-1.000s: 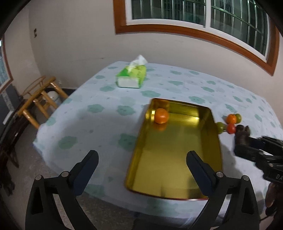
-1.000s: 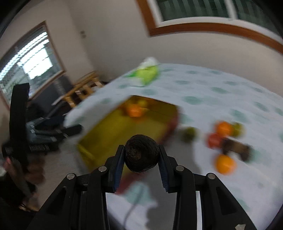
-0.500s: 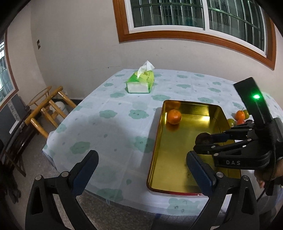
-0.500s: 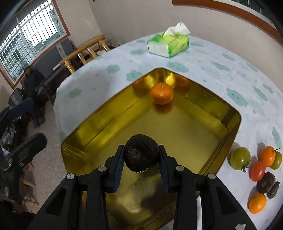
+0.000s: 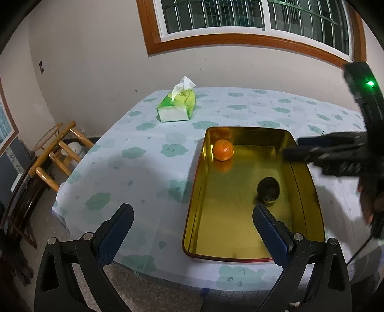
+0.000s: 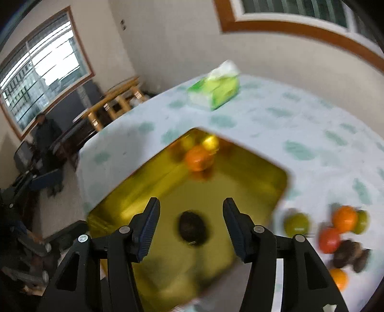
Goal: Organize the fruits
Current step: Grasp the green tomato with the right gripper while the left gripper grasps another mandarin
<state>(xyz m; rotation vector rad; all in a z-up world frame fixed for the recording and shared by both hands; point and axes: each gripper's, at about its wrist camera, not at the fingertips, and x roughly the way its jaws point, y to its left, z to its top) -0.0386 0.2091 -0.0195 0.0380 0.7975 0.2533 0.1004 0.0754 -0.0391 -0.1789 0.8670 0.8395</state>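
Table [image 5: 148, 153] under pale cloth printed with green clouds, gold tray [image 5: 199, 182] near its front edge, green tissue pack [image 5: 176, 108] toward the far edge, wooden chairs [image 5: 60, 153] at left, barred window [image 5: 252, 16] above. Dark fruit [image 5: 268, 189] lying in tray by its right wall, orange [image 5: 223, 150] in the far left corner, more fruits [image 6: 336, 230] on cloth off the tray's right edge. Right gripper [image 6: 190, 213] opening above the dark fruit without touching; left gripper [image 5: 192, 223] wide, empty; no legible writing.

A gold tray [image 5: 303, 192] holds an orange fruit [image 5: 223, 150] and a dark brown one [image 5: 268, 189]; the desk's cloth [image 5: 144, 163] is pale blue with green blotches.
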